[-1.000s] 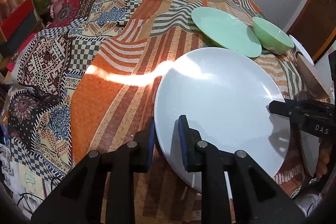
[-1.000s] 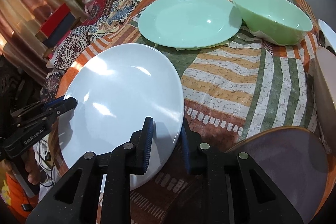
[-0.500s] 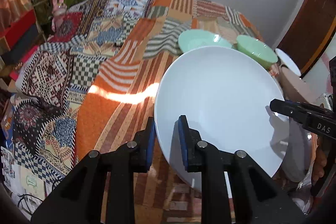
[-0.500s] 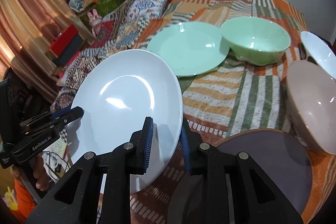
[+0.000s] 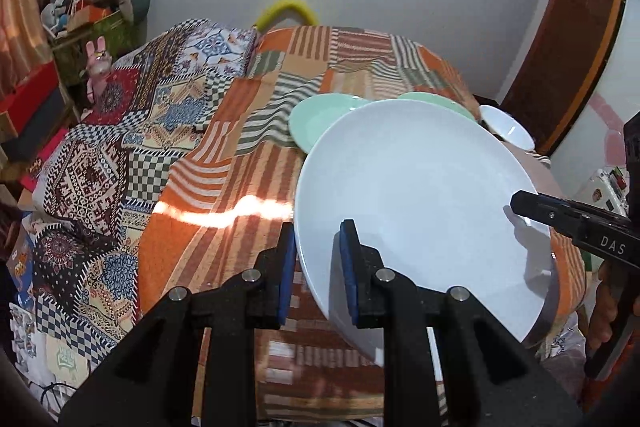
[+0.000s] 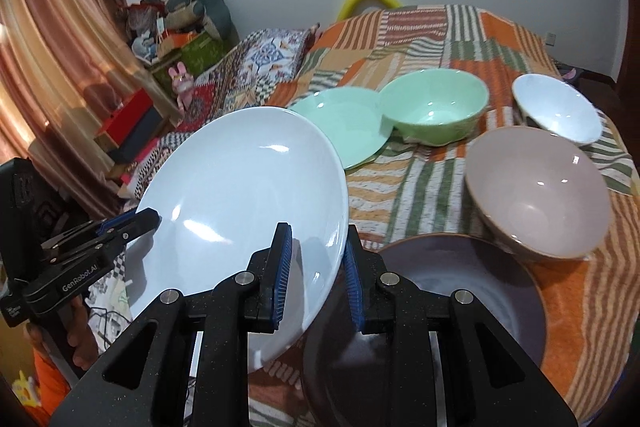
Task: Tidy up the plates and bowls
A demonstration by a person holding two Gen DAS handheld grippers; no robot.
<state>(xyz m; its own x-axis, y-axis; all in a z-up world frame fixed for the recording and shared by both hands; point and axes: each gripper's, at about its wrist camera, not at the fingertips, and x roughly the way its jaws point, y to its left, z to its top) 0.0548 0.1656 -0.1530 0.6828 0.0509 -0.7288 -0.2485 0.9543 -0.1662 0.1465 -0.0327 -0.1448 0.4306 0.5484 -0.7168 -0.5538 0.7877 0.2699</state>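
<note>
A large white plate (image 5: 420,195) hangs tilted above the patchwork cloth, gripped on two sides. My left gripper (image 5: 317,227) is shut on its left rim, and my right gripper (image 6: 318,229) is shut on its right rim (image 6: 248,187). Each gripper shows in the other's view: the right one (image 5: 520,203) at the plate's far edge, the left one (image 6: 152,217) likewise. Behind the white plate a mint green plate (image 6: 344,123) lies flat, touching a mint green bowl (image 6: 434,107). A taupe bowl (image 6: 536,195), a small white bowl (image 6: 556,111) and a grey-purple plate (image 6: 460,307) sit to the right.
The dishes rest on a round surface under an orange striped patchwork cloth (image 5: 224,187). A bed with patterned quilts (image 5: 120,155) lies to the left, with cluttered shelves (image 6: 160,47) beyond it. A wooden door (image 5: 572,47) stands at the right. A person's hand (image 6: 80,339) holds the left gripper.
Both grippers have risen with the white plate, lifting it off the cloth. The green dishes now sit lower and farther behind it, and the wall has come into view.
</note>
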